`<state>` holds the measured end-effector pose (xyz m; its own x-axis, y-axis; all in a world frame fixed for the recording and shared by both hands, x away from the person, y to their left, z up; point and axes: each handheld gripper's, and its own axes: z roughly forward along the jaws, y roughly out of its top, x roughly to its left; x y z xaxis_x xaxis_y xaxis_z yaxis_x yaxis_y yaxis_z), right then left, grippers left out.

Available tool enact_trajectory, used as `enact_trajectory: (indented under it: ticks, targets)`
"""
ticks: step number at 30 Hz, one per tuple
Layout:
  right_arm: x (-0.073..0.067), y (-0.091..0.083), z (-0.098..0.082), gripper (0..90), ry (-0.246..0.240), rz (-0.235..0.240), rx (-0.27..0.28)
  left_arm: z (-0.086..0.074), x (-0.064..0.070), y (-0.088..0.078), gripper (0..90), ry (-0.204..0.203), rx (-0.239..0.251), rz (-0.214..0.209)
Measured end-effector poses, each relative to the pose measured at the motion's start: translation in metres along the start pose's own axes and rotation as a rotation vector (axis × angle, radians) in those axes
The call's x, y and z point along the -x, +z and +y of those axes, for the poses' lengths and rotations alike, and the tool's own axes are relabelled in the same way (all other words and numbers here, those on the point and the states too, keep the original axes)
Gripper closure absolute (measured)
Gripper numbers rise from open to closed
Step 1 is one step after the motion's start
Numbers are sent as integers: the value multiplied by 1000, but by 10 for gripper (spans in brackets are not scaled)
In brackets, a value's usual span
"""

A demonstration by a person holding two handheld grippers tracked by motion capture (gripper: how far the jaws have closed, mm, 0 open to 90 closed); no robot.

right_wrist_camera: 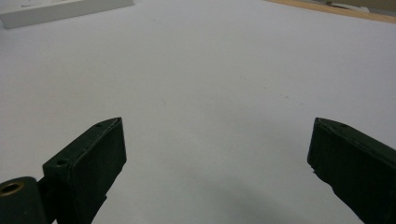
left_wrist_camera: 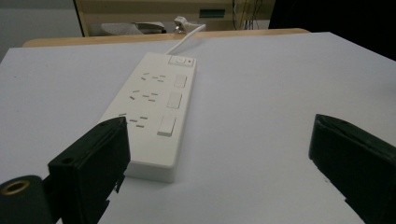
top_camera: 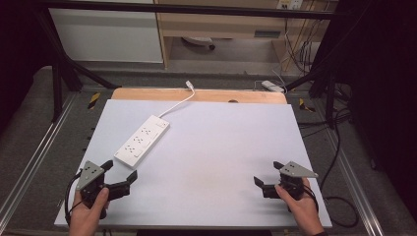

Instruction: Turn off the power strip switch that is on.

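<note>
High view: the white power strip [top_camera: 142, 140] lies on the tabletop [top_camera: 216, 147] at ten o'clock, just beyond the released left tool [top_camera: 119, 171]; the right tool [top_camera: 266, 173] sits at four o'clock, released. Left gripper view: strip [left_wrist_camera: 152, 109] ahead, near the left jaw. Right gripper view: strip's edge [right_wrist_camera: 60, 10] at eleven o'clock.

Two hands are holding the left gripper [top_camera: 119, 173] and the right gripper [top_camera: 267, 173] low, well apart, jaws spread wide, gripping nothing.

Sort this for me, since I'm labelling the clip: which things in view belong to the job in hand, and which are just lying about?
Job in hand:
- power strip, nearest the open left gripper
- its cord and plug

Lying about:
- white adapter behind the table
- floor cables
</note>
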<state>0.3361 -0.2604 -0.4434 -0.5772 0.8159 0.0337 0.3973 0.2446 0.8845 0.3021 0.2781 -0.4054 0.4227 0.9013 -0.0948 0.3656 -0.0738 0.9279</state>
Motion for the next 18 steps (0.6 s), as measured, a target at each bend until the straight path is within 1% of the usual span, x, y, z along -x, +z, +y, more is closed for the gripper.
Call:
enact_trajectory:
  ticks: [3,6,9,12,16,18]
  targets:
    - [3,0,0,52,17,-9,-5,0,-1,0,56,0,7,-1]
    - [4,-2,0,53,24,-17,-1,1,-2,-1,58,1,27,6]
    - [3,-3,0,48,34,-15,10,1,-2,-3,55,7,36,-6]
    - [4,-3,1,46,25,-15,13,2,-1,-4,54,8,50,-3]
    - [4,-4,2,43,31,-18,23,3,-2,-7,52,7,74,6]
    - [5,-4,2,40,37,-23,25,5,-1,-9,51,13,90,5]
